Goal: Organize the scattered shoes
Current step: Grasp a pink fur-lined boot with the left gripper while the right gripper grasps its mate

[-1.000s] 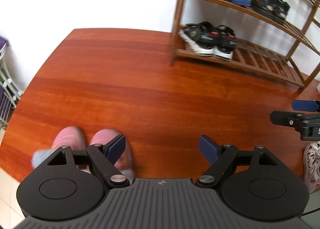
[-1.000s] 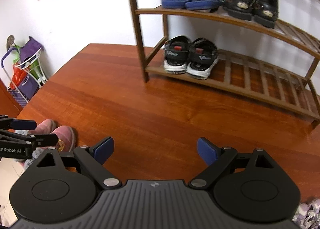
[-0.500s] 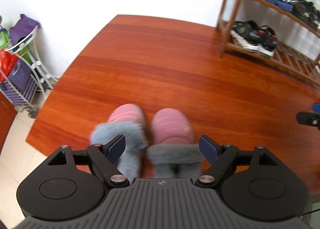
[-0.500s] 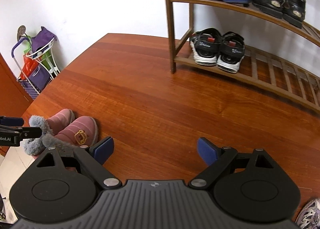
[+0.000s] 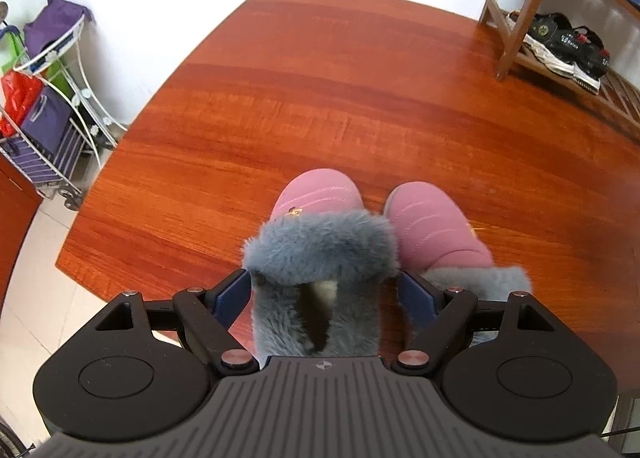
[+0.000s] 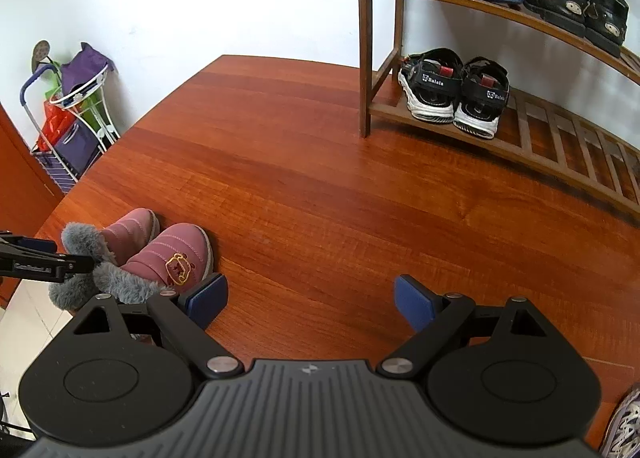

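**A:** Grey fur is what fills my left claw (image 5: 324, 292) right now. The pads stand wide, one on each side of the collar of the left pink fur-lined boot (image 5: 318, 258), and as far as I can tell neither pad presses on it yet.

**B:** And the other one of the pair?

**A:** The right pink boot (image 5: 434, 230) sits just beside the first, touching it or nearly, both toes pointing away from me, near the front edge of the reddish wooden surface (image 5: 340, 98). My right-side pad is wedged close between the two collars.

**B:** Your right claw?

**A:** My right claw (image 6: 306, 300) is wide too, with nothing between the pads, hanging over bare wood just beside that second boot.

**B:** So which step is this?

**A:** I'd call it the pick-up of the pink pair, with the grasp not yet made. Next I judge the left pads must close on the fur collar without pinching the neighbour's fur, while the right claw shifts over onto the second boot.

**B:** Then where?

**A:** Probably the wooden shoe rack (image 6: 560, 142), well apart from here. Its lower shelf has free slats beside the black sandals (image 6: 454, 92).
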